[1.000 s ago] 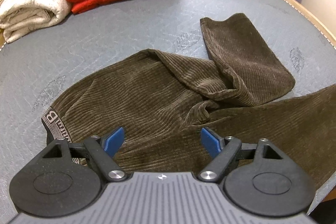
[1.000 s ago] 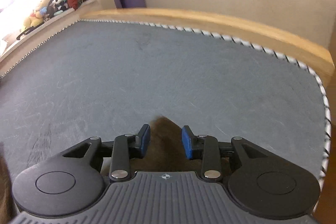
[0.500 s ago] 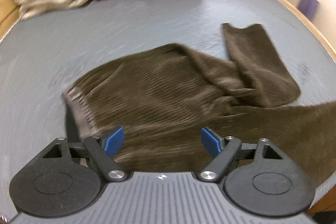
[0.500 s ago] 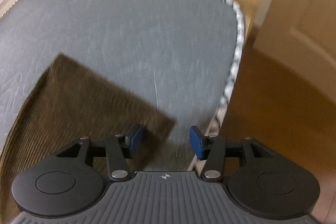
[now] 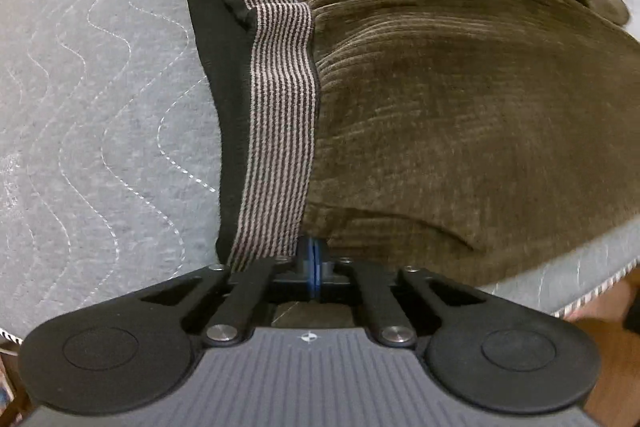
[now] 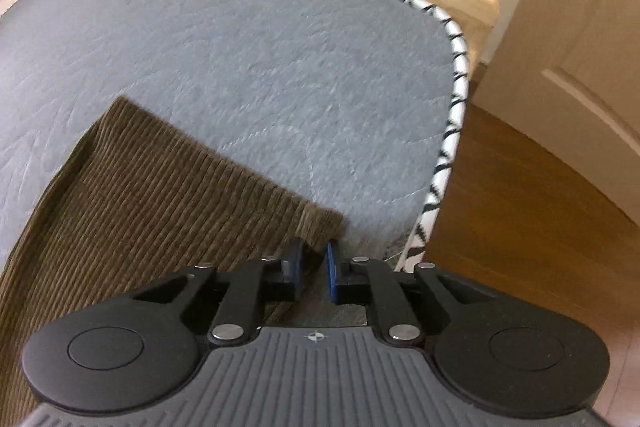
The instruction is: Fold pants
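The pants (image 5: 440, 87) are lying spread on the grey quilted mattress (image 5: 88, 99), brown corduroy, with the striped waistband (image 5: 280, 115) as the landmark for everything else. The left gripper (image 5: 313, 267) is pointing straight down at the near end of the waistband, its blue pads clenched together right at the band's lower corner; whether cloth is actually pinched between them is hard to tell, since the pads are meeting with almost no gap and the fabric edge is sitting just at their tips. The waistband is running away from this gripper, up the view, and the seat and legs are spreading off to its right.

At the far end from the waistband, the right gripper (image 6: 316, 263) is leaning down over a leg hem (image 6: 320, 221) near the mattress's piped edge (image 6: 452, 131). Its jaws are closing, a narrow gap showing between the pads, and the hem corner is lying just ahead of the tips, not clearly between them.

So the long axis of the pants is stretching from the waistband to that hem, one gripper at each end. The coming move is probably depending on both ends being gripped, so the leg can be pulled straight or carried toward the waistband. The right gripper is looking the less secure of the two.
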A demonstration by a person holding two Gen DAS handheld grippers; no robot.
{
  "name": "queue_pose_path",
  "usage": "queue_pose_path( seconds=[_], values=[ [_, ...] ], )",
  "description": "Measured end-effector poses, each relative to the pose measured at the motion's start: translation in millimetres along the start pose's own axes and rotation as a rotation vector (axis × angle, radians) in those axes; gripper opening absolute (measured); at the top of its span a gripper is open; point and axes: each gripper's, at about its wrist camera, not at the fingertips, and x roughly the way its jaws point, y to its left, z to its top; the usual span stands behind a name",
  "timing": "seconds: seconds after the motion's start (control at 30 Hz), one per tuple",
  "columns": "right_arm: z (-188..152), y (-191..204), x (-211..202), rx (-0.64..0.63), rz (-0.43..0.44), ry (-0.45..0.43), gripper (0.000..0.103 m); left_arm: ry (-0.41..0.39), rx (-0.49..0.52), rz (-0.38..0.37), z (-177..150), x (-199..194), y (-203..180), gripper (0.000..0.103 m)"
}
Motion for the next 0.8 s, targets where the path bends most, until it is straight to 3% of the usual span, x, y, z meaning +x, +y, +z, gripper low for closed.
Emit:
queue_pose_path(
  seconds=[0.1,0.13,0.17,0.23,0.3,0.4,0.47,0.53,0.63,0.7,0.8],
  values=[
    [4.0,8.8,-19.7,0.003,-0.099,-0.101,0.020,-0.021,-0.086,-0.008,5.5,-10.7,4.5,0.003],
    [4.8,11.9,-25.9,0.011,-0.107,-0.136,0.022,-0.052,-0.074,0.012,9.1,-17.3,-1.2,0.012],
    [5.1,16.0,-33.5,0.019,-0.105,-0.169,0.022,-0.100,-0.037,0.035,14.2,-26.2,-10.6,0.028],
    [3.7,29.7,-47.9,0.013,-0.059,-0.226,0.024,-0.195,0.018,0.035,23.2,-39.9,-26.9,0.040],
    [-0.5,48.4,-59.3,-0.020,0.038,-0.252,0.031,-0.250,0.021,-0.027,34.6,-49.0,-38.4,0.040],
    [-12.5,86.4,-71.8,-0.126,0.291,-0.222,0.038,-0.247,0.042,-0.068,43.5,-45.1,-53.1,0.040],
    [-22.6,111.2,-80.9,-0.219,0.406,-0.207,0.039,-0.167,0.056,-0.065,45.4,-30.6,-59.1,0.040],
    [-35.8,137.5,-91.2,-0.317,0.493,-0.196,0.041,0.009,0.071,-0.015,37.0,-2.7,-63.9,0.041],
    [-51.8,169.8,-100.7,-0.422,0.583,-0.173,0.041,-0.036,0.156,0.048,36.9,-12.8,-83.0,0.041],
    [-59.9,188.3,-104.2,-0.464,0.620,-0.158,0.041,-0.135,0.128,0.027,47.1,-33.1,-89.3,0.042],
    [-65.4,213.6,-105.0,-0.488,0.652,-0.130,0.041,-0.262,0.089,0.014,66.3,-57.8,-102.3,0.052]
  ],
)
